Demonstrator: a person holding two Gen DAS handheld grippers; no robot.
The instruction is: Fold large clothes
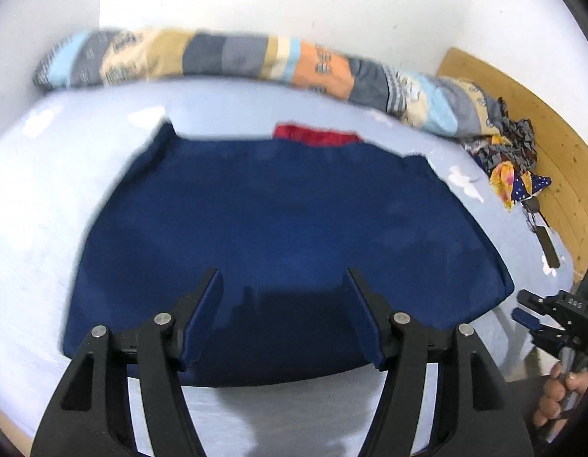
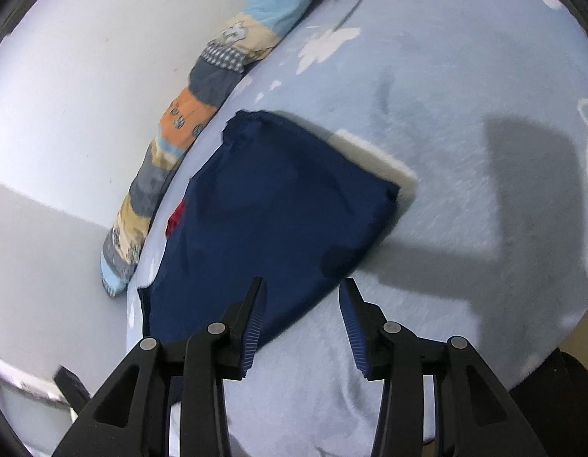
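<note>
A navy blue garment [image 1: 286, 228] lies folded flat on the light blue bed [image 1: 34, 198], with a red collar part [image 1: 316, 135] showing at its far edge. My left gripper [image 1: 282, 278] is open and empty, hovering over the garment's near edge. My right gripper [image 2: 303, 289] is open and empty, above the garment's near edge, with the garment [image 2: 278, 205] ahead and to the left. The right gripper also shows in the left wrist view [image 1: 526, 310], off the bed's right side, held by a hand.
A rolled patchwork quilt [image 1: 255, 59] lies along the white wall at the far side of the bed. A heap of patterned clothes [image 1: 507, 156] sits at the right by a wooden headboard [image 1: 553, 144]. A dark strap [image 1: 545, 240] lies near it.
</note>
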